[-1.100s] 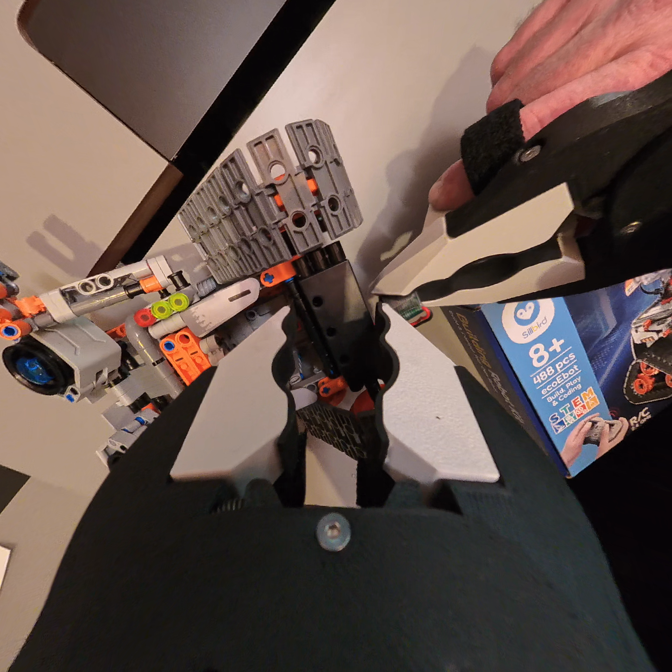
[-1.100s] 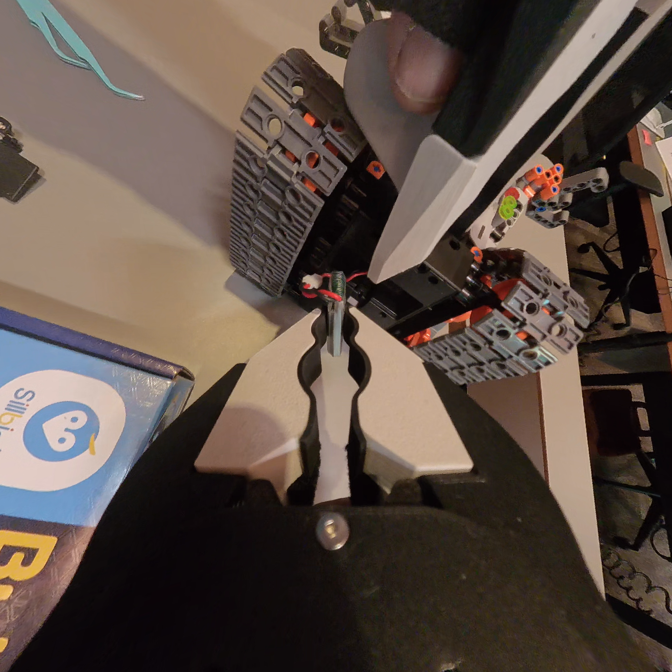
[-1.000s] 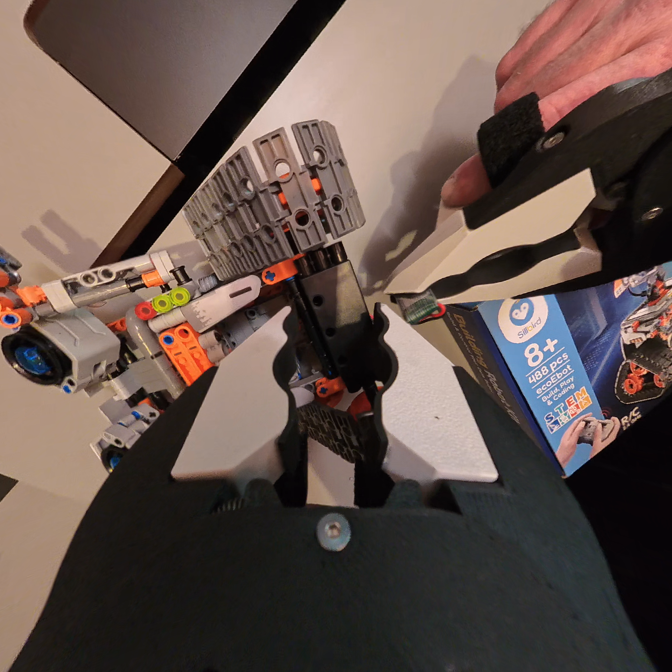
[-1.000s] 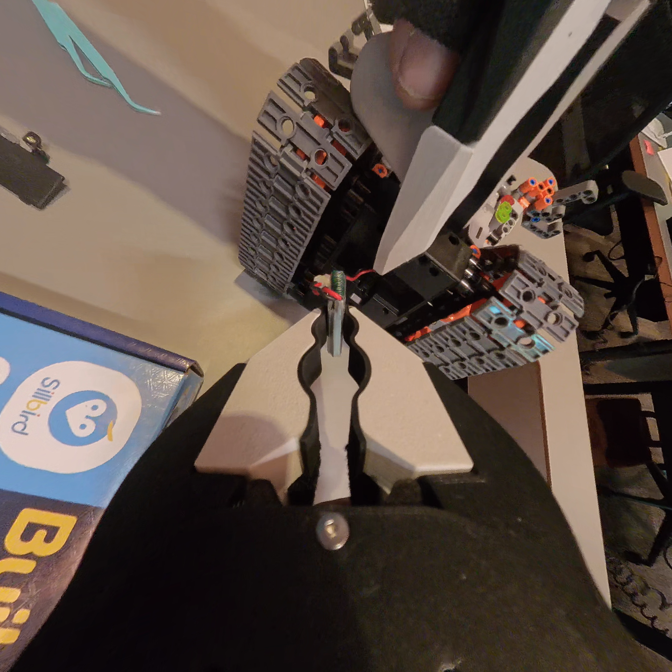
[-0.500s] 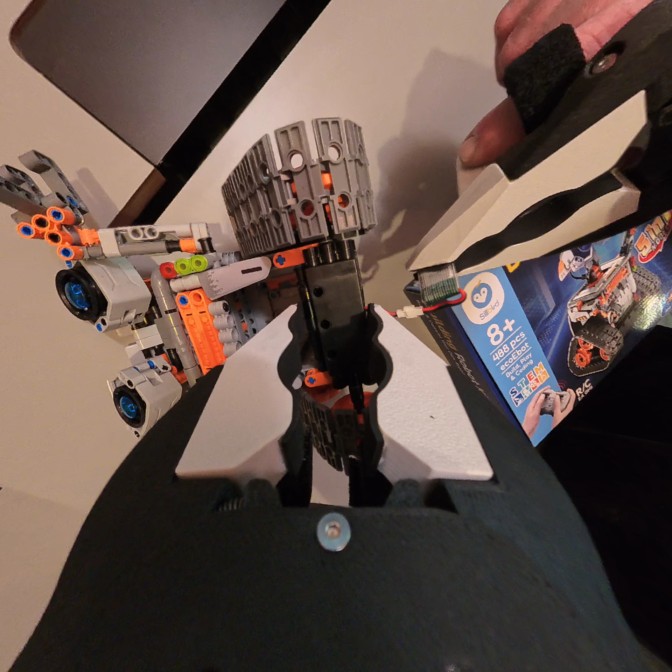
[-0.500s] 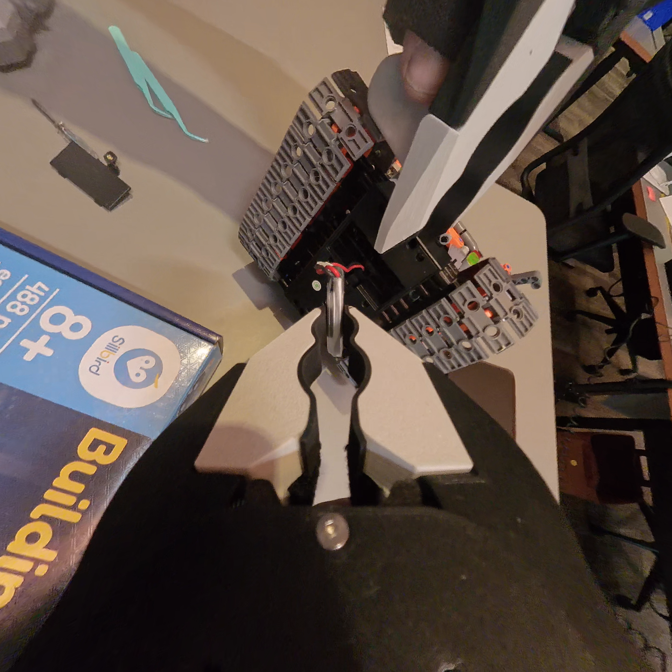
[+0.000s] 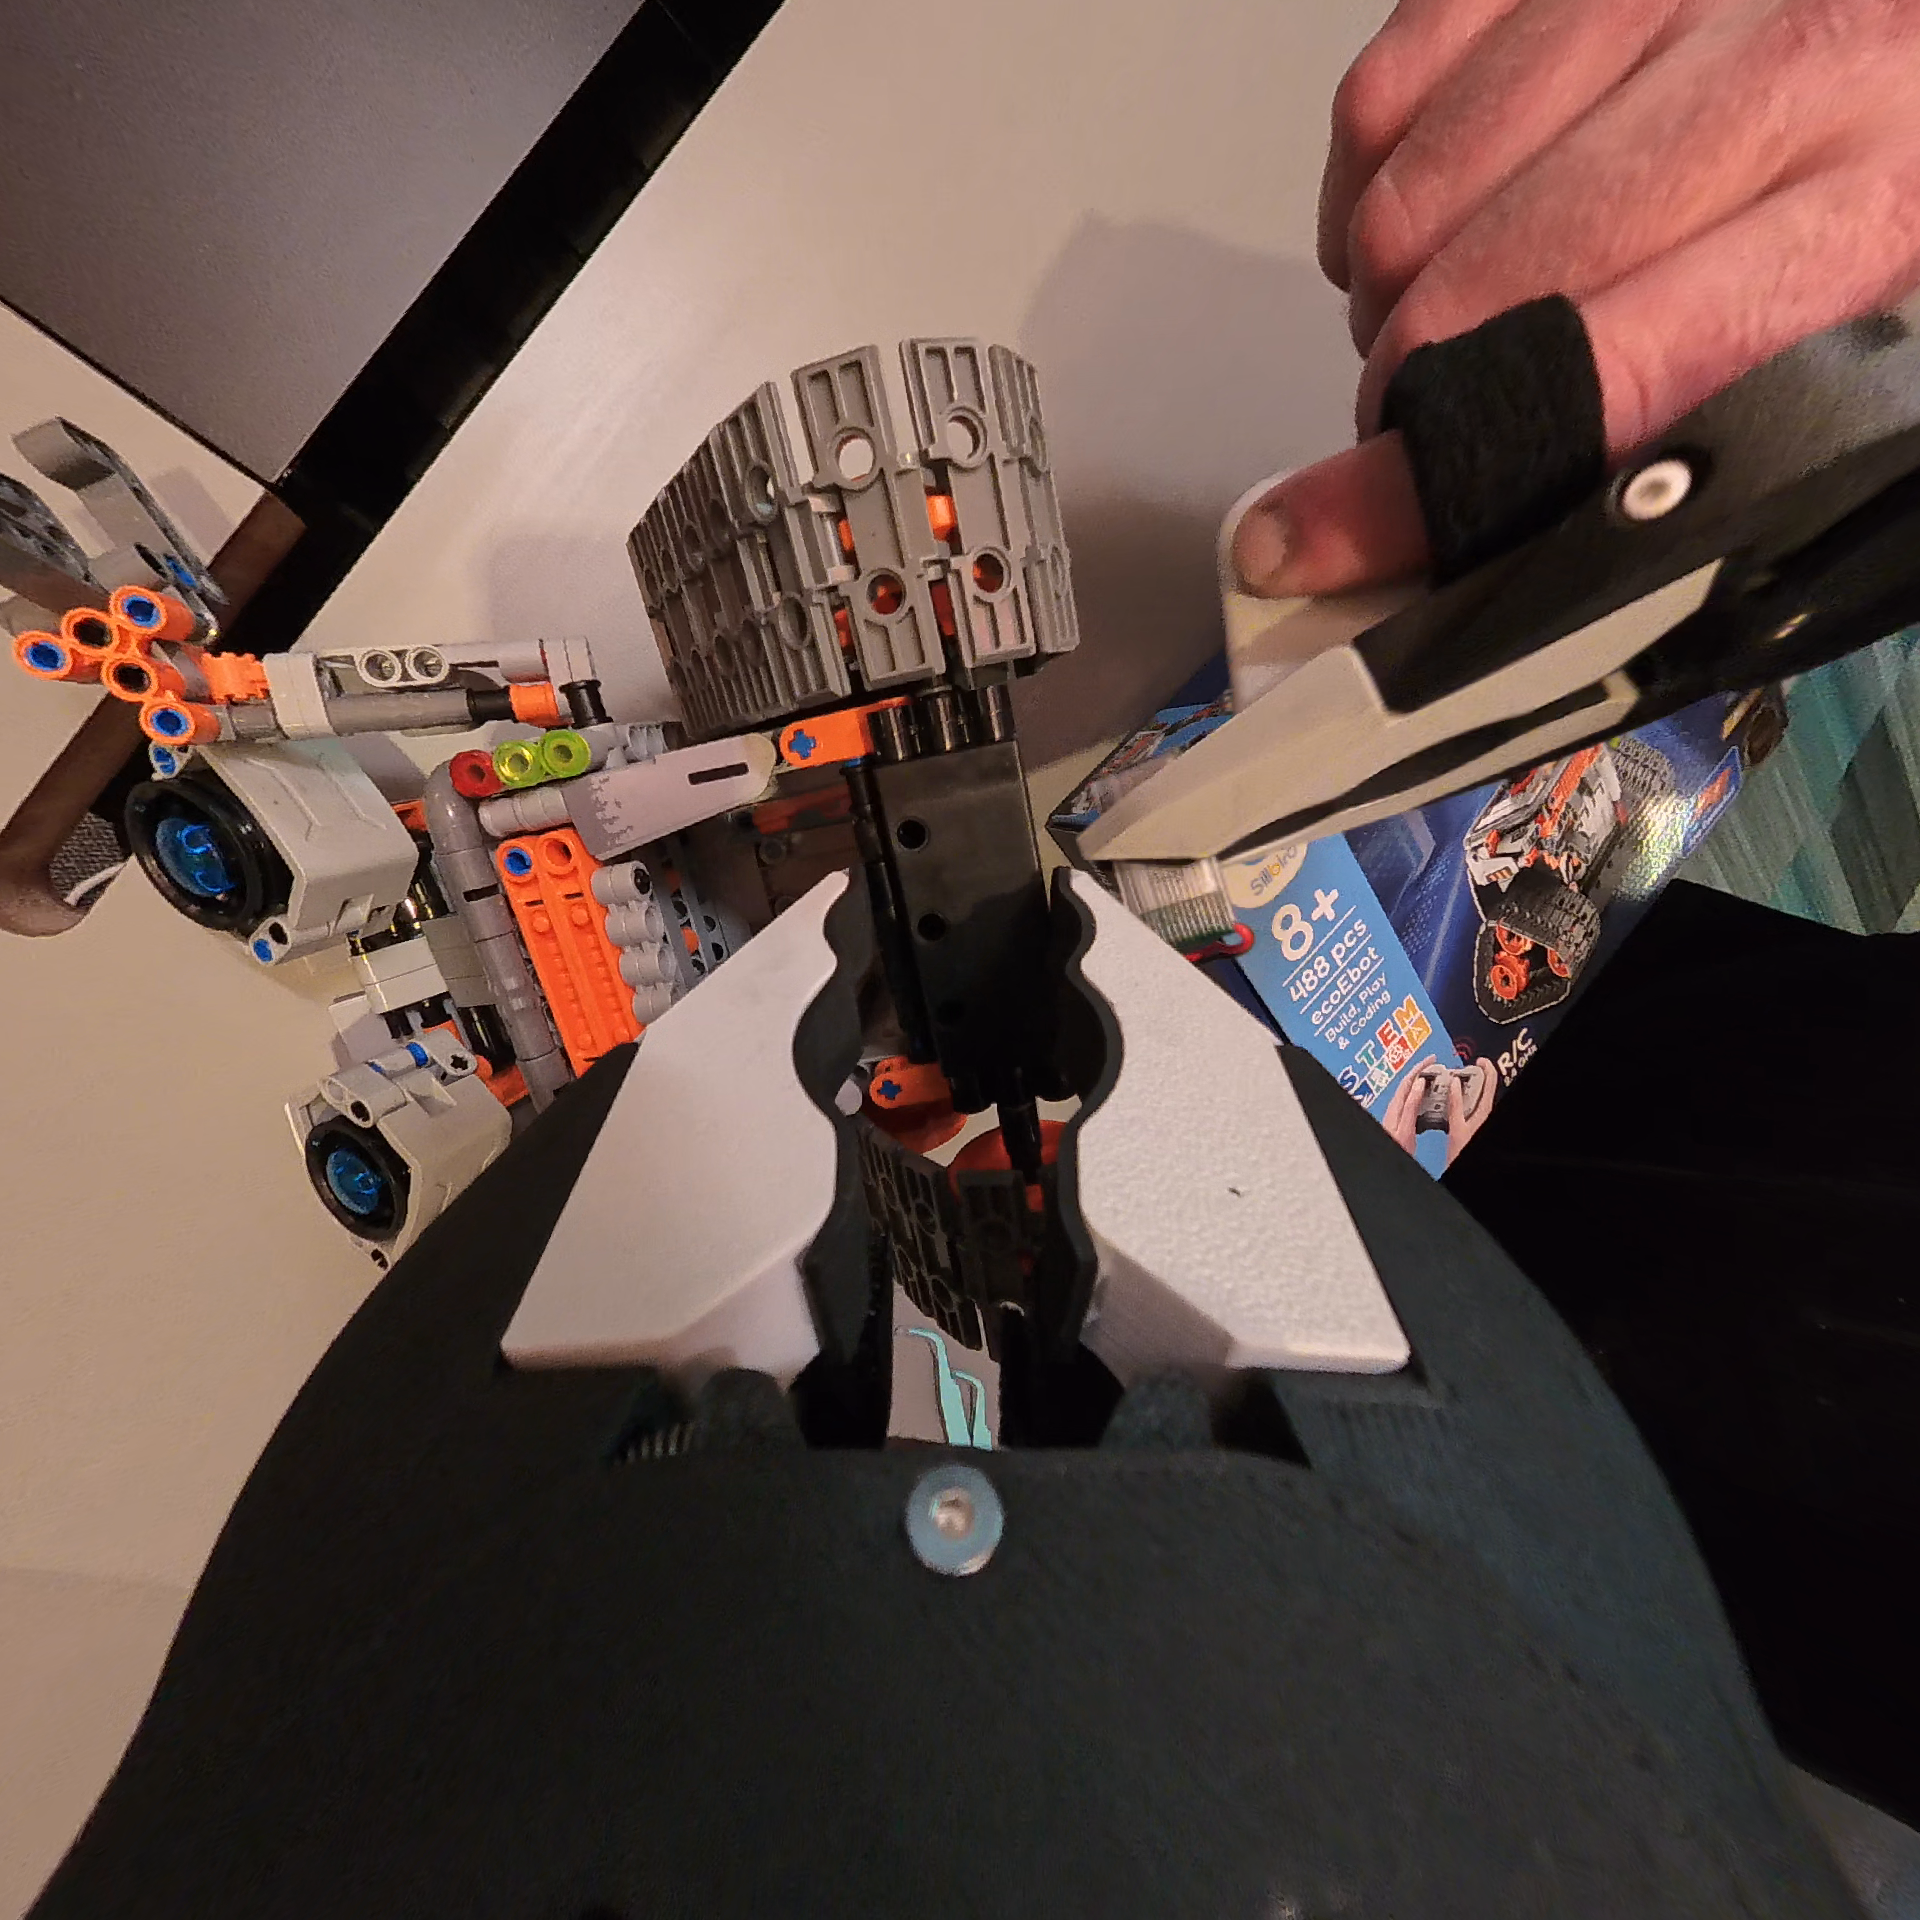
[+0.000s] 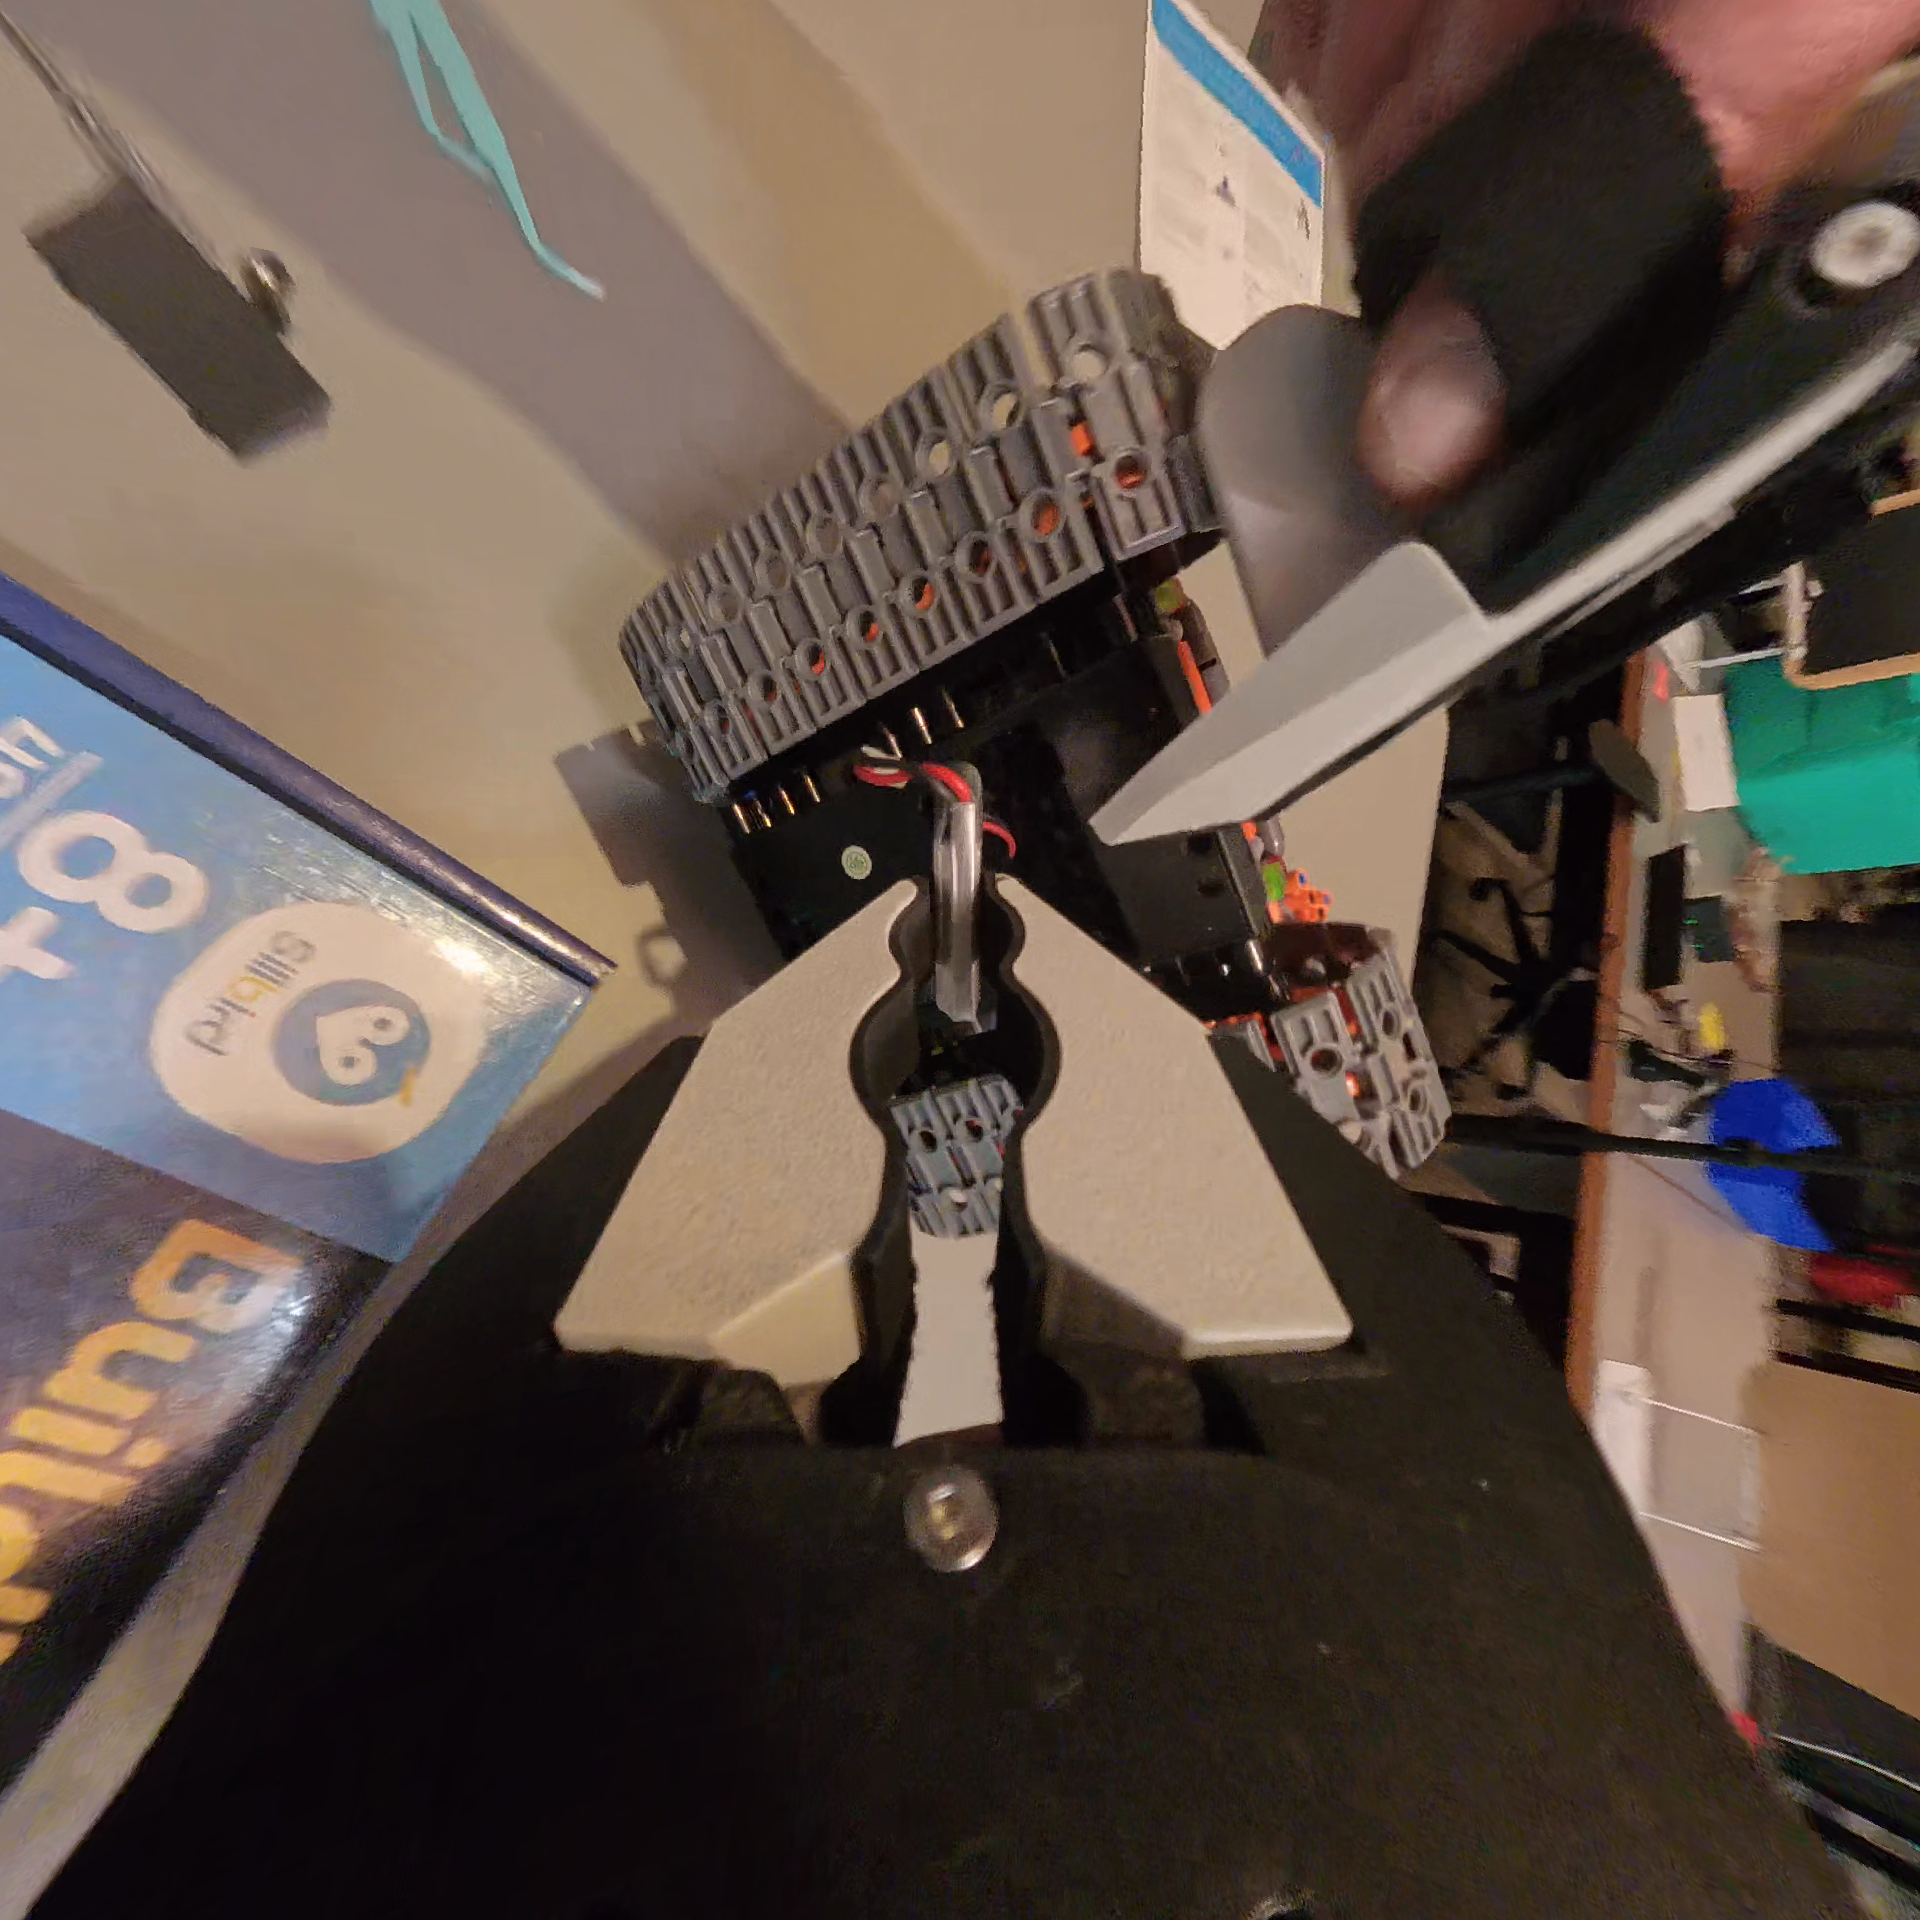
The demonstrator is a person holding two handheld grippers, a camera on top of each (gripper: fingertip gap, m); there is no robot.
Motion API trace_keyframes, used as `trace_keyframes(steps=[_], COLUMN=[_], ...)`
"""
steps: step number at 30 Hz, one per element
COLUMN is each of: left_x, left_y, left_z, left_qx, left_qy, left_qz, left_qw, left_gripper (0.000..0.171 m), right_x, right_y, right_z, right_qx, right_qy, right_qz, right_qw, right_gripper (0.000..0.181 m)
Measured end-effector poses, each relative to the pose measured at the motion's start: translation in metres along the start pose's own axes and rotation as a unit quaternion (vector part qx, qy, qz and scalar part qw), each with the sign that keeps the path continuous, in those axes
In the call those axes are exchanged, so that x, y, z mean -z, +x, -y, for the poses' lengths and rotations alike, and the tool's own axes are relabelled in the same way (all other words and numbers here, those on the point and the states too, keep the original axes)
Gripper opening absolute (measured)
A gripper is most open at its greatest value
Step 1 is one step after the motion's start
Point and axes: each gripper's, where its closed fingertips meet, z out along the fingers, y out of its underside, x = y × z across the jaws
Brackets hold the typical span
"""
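My left gripper (image 7: 951, 894) is shut on the black body (image 7: 956, 831) of a brick-built tracked robot and holds it tilted above the table. The robot's grey track (image 7: 862, 540) points away, and its orange and grey arms (image 7: 312, 686) stick out to the left. My right gripper (image 8: 956, 894) is shut on a small flat silver battery (image 8: 956, 883) with red and white wires. It holds the battery against the robot's black underside (image 8: 831, 862), between the two grey tracks (image 8: 914, 582). The right gripper (image 7: 1101, 847) and the battery (image 7: 1179, 894) also show in the left wrist view.
A blue product box (image 8: 260, 935) lies close to the left of my right gripper and also shows in the left wrist view (image 7: 1351, 987). Teal tweezers (image 8: 468, 135), a small black plate (image 8: 177, 322) and a paper leaflet (image 8: 1226, 177) lie on the beige table (image 8: 520, 416). Chairs and clutter stand beyond the table's right edge. Both grippers' tips are close together, under 4 cm apart. Between my right fingertips and the small black plate (image 8: 177, 322) there is roughly 20 centimetres.
The left gripper has turned the robot, so its black underside now faces the right gripper. The right gripper has carried the battery in close to that underside. Both stay shut.
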Motion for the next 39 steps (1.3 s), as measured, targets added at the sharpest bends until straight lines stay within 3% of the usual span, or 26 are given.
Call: trace_keyframes(steps=[8,17,23,30,36,39], left_x=[-0.004,-0.005,-0.003,-0.003,-0.003,-0.004], left_y=[0.002,0.003,0.003,0.003,0.002,0.003], left_z=[-0.003,-0.005,-0.005,-0.005,-0.005,-0.005], left_qx=[-0.009,-0.014,-0.013,-0.013,-0.012,-0.014], left_qy=[-0.006,-0.008,-0.004,-0.004,-0.006,-0.008], left_qz=[0.002,-0.003,-0.009,-0.012,-0.014,-0.013], left_qw=[1.0,1.0,1.0,1.0,1.0,1.0], left_gripper=[0.032,0.032,0.032,0.032,0.032,0.032], right_x=[-0.015,-0.014,-0.009,0.005,0.011,0.014], right_y=[-0.002,0.006,0.006,0.007,0.005,0.003], right_z=[-0.001,0.0,0.001,0.002,-0.002,-0.004], right_qx=[0.079,0.073,0.038,-0.014,-0.046,-0.116], right_qy=[-0.031,-0.013,0.008,0.042,0.051,0.056], right_qz=[-0.06,-0.085,-0.104,-0.112,-0.083,-0.042], right_qw=[0.995,0.994,0.994,0.993,0.994,0.991], right_gripper=[0.005,0.013,0.017,0.005,0.005,0.005])
